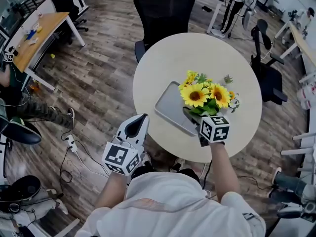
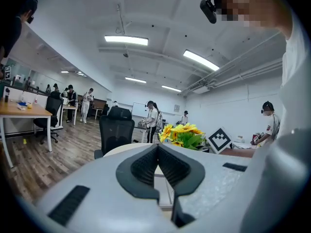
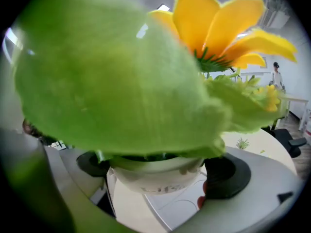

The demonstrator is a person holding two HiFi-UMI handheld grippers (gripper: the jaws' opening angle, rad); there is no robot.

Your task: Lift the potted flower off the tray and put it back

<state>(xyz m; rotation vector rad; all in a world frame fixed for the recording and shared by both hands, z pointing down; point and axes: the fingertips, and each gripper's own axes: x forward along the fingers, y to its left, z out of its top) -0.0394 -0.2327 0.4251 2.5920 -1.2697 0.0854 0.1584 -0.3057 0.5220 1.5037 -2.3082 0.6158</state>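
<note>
The potted flower (image 1: 205,95), yellow sunflowers with green leaves in a small white pot (image 3: 158,174), is over the right end of the grey tray (image 1: 170,105) on the round table (image 1: 232,58). My right gripper (image 1: 198,121) is shut on the pot, one dark pad on each side. In the right gripper view the pot's base seems to hang a little above the tray (image 3: 170,208); leaves hide the pot in the head view. My left gripper (image 1: 142,118) hovers off the table's near-left edge, jaws shut and empty, and points across the table toward the flowers (image 2: 181,134).
A black office chair (image 1: 165,11) stands at the table's far side, another (image 1: 266,68) at its right. A wooden desk (image 1: 39,31) is at the far left. Cables (image 1: 74,147) lie on the floor. People stand in the background (image 2: 151,120).
</note>
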